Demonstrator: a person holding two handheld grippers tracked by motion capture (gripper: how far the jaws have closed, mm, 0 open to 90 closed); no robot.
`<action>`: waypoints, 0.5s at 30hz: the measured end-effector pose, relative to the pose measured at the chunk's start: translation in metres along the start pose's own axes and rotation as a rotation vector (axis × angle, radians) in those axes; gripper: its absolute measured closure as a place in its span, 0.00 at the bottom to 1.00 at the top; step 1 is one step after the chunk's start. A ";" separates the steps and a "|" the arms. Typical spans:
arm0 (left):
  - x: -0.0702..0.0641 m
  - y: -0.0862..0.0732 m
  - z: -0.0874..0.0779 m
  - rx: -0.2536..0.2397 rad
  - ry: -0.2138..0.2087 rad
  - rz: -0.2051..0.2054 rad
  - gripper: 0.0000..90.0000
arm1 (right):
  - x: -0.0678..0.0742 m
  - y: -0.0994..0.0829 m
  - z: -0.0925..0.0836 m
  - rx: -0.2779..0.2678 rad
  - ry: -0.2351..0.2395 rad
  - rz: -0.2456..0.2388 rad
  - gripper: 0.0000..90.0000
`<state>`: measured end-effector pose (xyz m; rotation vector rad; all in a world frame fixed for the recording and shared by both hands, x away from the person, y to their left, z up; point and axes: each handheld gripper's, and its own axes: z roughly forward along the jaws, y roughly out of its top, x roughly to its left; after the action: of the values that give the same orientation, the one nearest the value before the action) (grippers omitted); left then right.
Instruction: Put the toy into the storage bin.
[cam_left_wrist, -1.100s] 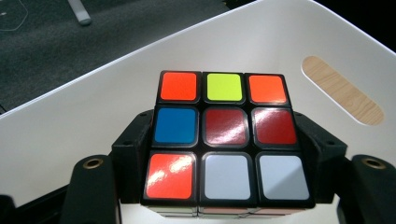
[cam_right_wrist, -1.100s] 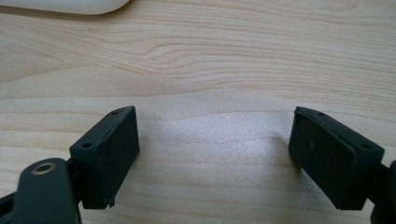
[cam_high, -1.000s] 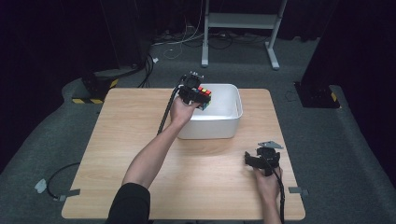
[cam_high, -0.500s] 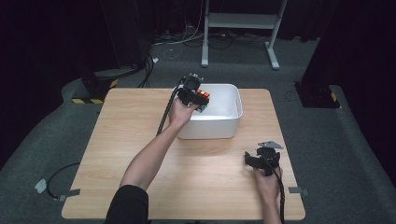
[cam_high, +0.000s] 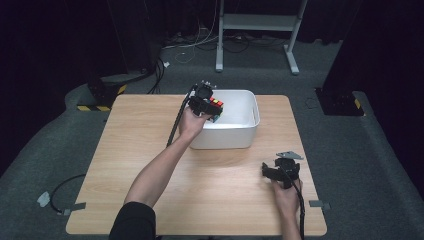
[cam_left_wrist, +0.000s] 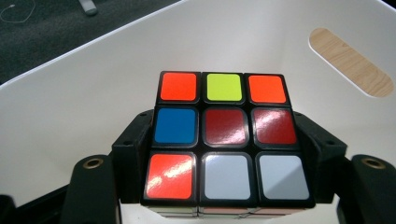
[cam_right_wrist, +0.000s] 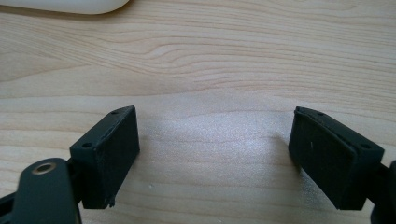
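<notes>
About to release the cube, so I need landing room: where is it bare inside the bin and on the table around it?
The white bin floor looks bare under the cube held by the left gripper. The table is free left of the bin and along the near edge between the forearm and the right gripper. Tightest: the bin's left rim beside the left hand.

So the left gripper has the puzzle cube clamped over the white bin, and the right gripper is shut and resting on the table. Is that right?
Not quite. The right gripper is open: the right gripper view shows its jaws standing wide apart over bare table with nothing between them. The rest holds: the left gripper has the puzzle cube clamped over the white bin.
</notes>
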<state>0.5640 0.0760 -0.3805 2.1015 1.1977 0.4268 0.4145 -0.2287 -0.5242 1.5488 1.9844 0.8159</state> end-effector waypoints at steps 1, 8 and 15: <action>0.000 -0.001 -0.001 -0.001 -0.002 -0.001 0.37 | 0.000 0.000 0.000 0.000 0.000 -0.001 0.18; 0.000 -0.002 -0.003 -0.002 -0.011 -0.004 0.37 | 0.000 0.000 0.000 -0.002 0.000 0.000 0.18; -0.001 -0.009 -0.008 -0.010 -0.015 0.005 0.37 | 0.000 0.000 0.000 -0.001 -0.001 0.001 0.18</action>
<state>0.5528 0.0813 -0.3805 2.0957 1.1796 0.4176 0.4145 -0.2286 -0.5242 1.5492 1.9819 0.8161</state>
